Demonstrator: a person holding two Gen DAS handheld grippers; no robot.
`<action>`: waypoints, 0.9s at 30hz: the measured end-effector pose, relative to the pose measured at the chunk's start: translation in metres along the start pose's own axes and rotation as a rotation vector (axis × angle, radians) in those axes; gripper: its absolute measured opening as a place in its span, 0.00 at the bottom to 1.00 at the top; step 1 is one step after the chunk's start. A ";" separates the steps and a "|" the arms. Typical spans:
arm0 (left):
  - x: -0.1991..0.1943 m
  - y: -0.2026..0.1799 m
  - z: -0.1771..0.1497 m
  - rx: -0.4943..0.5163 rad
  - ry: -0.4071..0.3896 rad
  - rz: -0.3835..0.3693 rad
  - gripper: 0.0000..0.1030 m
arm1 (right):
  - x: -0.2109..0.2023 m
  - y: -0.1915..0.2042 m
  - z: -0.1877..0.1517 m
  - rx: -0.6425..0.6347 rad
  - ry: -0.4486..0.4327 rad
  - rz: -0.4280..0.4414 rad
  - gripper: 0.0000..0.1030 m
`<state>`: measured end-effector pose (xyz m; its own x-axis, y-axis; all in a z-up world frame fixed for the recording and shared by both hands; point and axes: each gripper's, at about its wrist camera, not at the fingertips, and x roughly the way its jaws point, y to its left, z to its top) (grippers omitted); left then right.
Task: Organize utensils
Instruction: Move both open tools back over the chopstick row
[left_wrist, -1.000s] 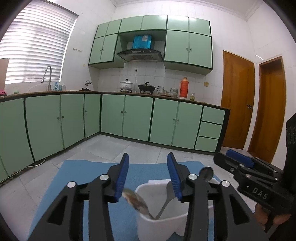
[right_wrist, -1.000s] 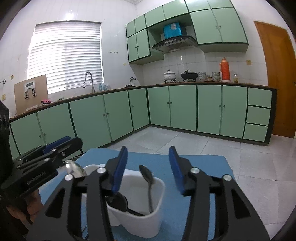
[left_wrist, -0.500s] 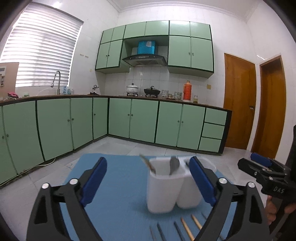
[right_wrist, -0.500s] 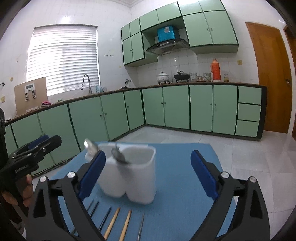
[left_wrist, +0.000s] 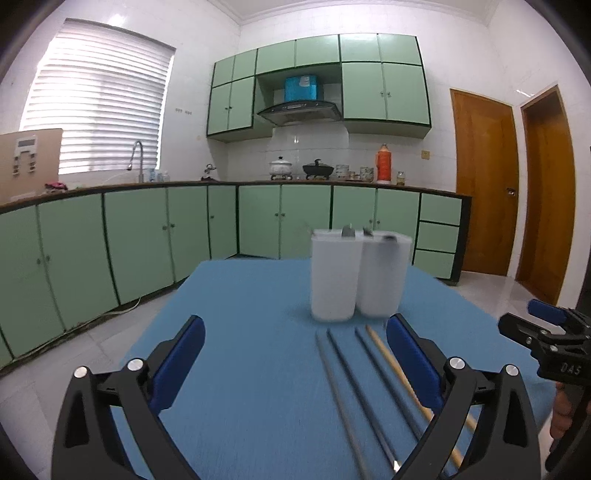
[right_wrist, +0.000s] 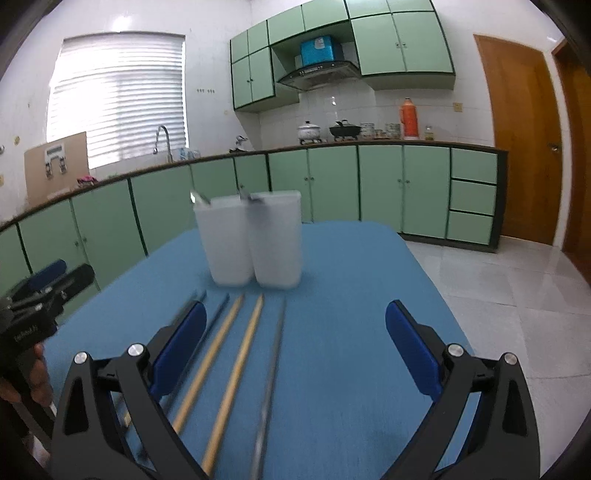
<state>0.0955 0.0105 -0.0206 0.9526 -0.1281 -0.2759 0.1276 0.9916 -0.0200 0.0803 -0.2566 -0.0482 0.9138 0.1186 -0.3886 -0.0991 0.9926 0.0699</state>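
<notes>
Thin chopsticks (right_wrist: 236, 365) lying close together risk a double pick or rolling; both hand-held grippers, left (left_wrist: 295, 363) opening, right (right_wrist: 295, 347) wide, are empty.

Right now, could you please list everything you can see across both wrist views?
White holder: two joined compartments, far middle of mat, utensil tips showing above the rims.
Wooden chopsticks: two, tan, lying on mat before the holder.
Dark chopsticks: at least three, grey, lying beside the wooden ones.
Mat: one, blue, covering the table.
Cabinets: green, along walls.
Thermos: one, orange, on counter.
Pots: two, one white, one black, on counter.
Doors: two, brown, at right.
Left gripper: blue fingers, jaws opening, nothing between.
Right gripper: blue fingers, wide apart, empty.
</notes>
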 end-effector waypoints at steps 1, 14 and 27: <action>-0.005 0.000 -0.007 -0.004 0.008 0.000 0.94 | -0.003 0.001 -0.006 0.003 0.006 -0.002 0.92; -0.043 -0.010 -0.055 0.018 0.073 0.032 0.94 | -0.034 0.018 -0.066 -0.003 0.049 -0.019 0.82; -0.058 -0.013 -0.064 -0.003 0.085 0.028 0.93 | -0.041 0.028 -0.082 -0.035 0.071 -0.001 0.40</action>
<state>0.0209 0.0060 -0.0660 0.9288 -0.0981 -0.3572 0.0998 0.9949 -0.0138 0.0073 -0.2321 -0.1060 0.8838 0.1175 -0.4529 -0.1126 0.9929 0.0377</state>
